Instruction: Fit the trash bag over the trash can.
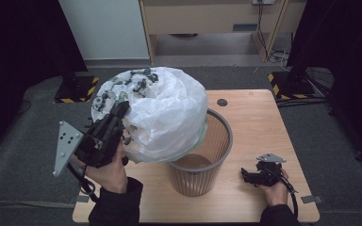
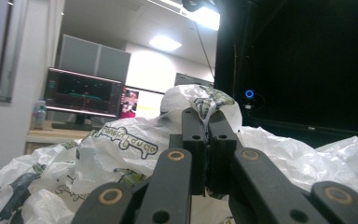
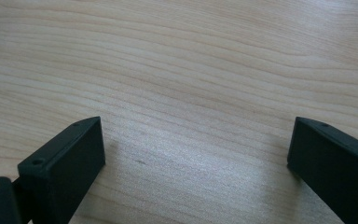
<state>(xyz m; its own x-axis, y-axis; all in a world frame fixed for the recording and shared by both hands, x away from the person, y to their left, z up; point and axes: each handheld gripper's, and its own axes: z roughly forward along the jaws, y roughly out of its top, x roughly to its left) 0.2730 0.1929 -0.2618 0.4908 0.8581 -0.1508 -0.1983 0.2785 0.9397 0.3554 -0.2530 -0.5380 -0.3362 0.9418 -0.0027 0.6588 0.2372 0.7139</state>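
The bin (image 1: 200,160) stands on the surface (image 1: 254,122), near the middle. The bag (image 1: 162,110) sits over the bin's left rim. The left gripper (image 1: 118,115) is left of the bag. The right gripper (image 1: 246,176) rests right of the bin.

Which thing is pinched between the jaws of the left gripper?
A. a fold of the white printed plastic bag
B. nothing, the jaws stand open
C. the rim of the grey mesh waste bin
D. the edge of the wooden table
A: in the left gripper view the jaws of the left gripper meet on a fold of the white printed plastic bag, which billows over the grey mesh waste bin.
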